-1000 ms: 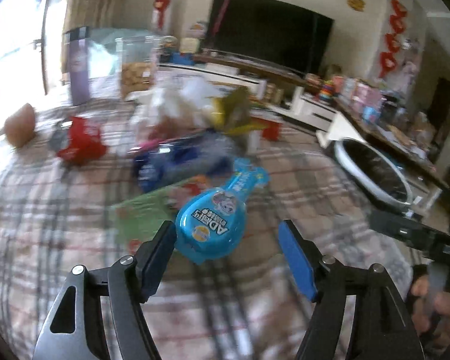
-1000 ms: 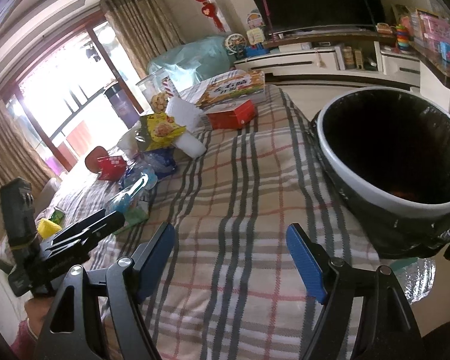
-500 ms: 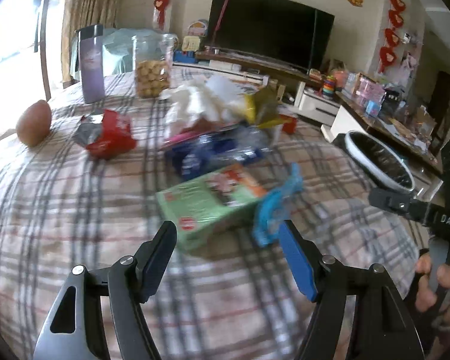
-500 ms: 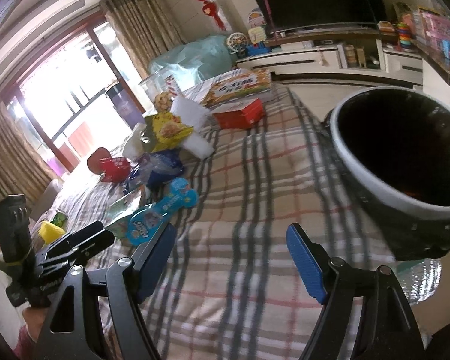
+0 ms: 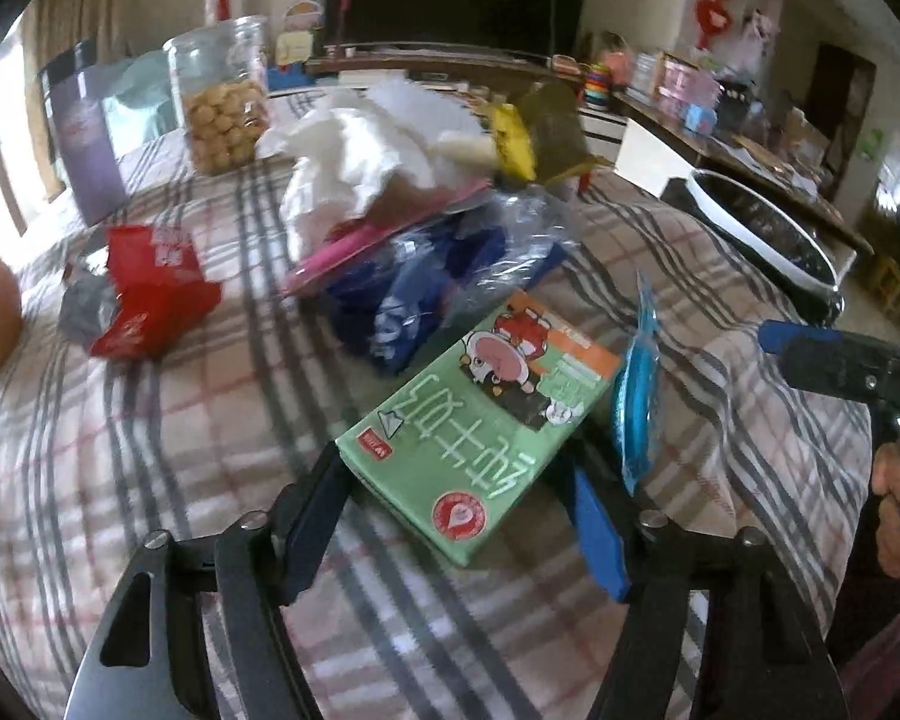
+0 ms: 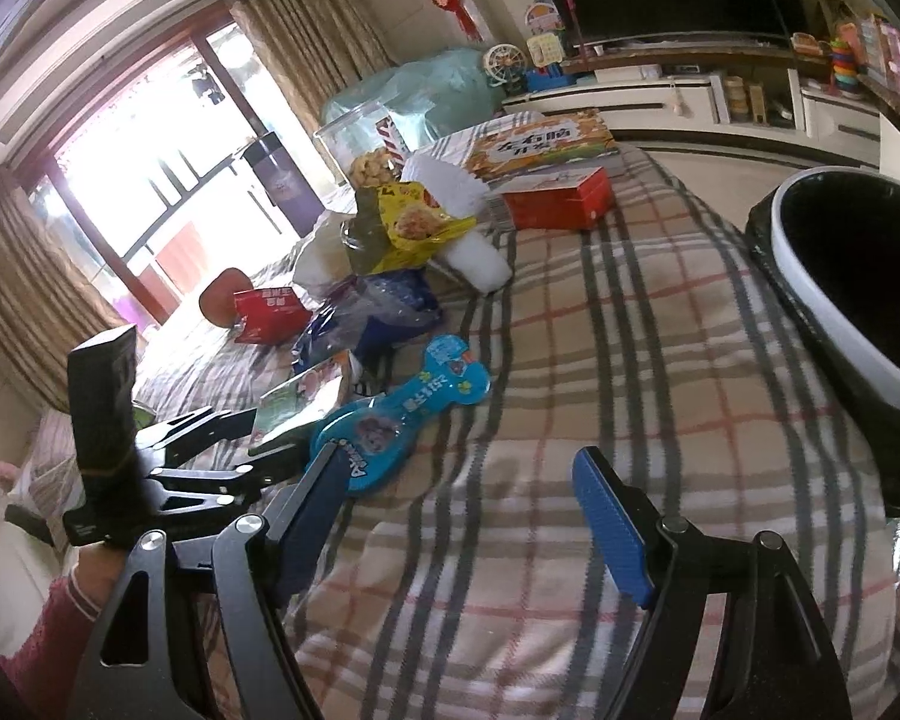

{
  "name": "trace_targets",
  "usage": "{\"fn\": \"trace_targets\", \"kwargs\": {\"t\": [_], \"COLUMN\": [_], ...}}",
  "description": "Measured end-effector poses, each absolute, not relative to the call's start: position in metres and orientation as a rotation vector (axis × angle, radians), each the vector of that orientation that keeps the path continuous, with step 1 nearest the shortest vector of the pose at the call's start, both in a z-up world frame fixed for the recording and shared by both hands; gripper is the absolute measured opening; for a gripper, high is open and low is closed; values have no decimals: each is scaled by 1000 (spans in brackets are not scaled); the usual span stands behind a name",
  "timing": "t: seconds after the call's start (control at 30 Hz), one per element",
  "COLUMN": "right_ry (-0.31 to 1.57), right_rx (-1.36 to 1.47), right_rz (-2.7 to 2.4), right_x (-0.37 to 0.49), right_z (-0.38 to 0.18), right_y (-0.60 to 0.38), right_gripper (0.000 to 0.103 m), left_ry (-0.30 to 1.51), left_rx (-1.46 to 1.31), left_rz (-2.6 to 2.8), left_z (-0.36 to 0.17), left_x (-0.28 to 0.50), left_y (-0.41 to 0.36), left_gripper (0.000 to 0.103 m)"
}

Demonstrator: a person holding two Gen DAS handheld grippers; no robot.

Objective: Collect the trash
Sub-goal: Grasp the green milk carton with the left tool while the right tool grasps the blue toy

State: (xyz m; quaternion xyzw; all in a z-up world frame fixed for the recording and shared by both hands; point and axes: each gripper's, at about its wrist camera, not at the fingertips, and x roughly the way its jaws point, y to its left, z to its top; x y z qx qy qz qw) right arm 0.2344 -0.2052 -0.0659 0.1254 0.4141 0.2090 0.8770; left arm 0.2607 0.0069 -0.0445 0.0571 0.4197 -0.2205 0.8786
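Across the plaid-covered surface [image 5: 168, 420] the litter lies in a loose heap, and off its right edge waits the black-lined trash bin [image 6: 822, 276], mouth wide and ready. Biggest in the pile is the crumpled white wrapping [image 5: 354, 144], then the clear plastic bag [image 5: 498, 240] with blue inside, the red packet [image 5: 150, 294] off to the left, and nearest the camera the green carton [image 5: 480, 414]. Leaning on edge against the carton's right side is the blue blister pack [image 5: 636, 396].

Now the left gripper [image 5: 450, 516] is down over the near end of that green carton, its fingers [image 5: 594, 534] closing with the carton between them; the pads do not look to be pressing on it yet. The carton sits skewed across the gap, so I judge the grip wants the pads squared to its two long flat sides, low enough to catch the body and not just a corner. The blister pack touches the carton, so the right-hand finger should slip between the two or it may drag both.

Over to the right gripper [image 6: 462, 516]: its fingers stand wide apart with nothing in them, only cloth beneath, the blister pack's round end just beside the left one. Holding it clear looks wise until the carton lifts.
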Motion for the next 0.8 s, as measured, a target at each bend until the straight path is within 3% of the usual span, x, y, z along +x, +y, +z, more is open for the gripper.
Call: {"fn": "trace_targets", "kwargs": {"t": [0.3, 0.73, 0.77, 0.8], "right_ry": [867, 903, 903, 904], "right_rx": [271, 215, 207, 192], "right_rz": [405, 478, 486, 491], "right_x": [233, 221, 221, 223], "right_z": [-70, -83, -84, -86], "right_y": [-212, -175, -171, -165], "right_gripper": [78, 77, 71, 59], "left_ry": [873, 859, 860, 861], "left_rx": [45, -160, -155, -150], "left_rz": [-438, -157, -155, -153], "left_z": [-49, -54, -52, -52], "left_x": [226, 185, 182, 182], "left_y": [-12, 39, 36, 36], "left_gripper": [58, 59, 59, 59]}}
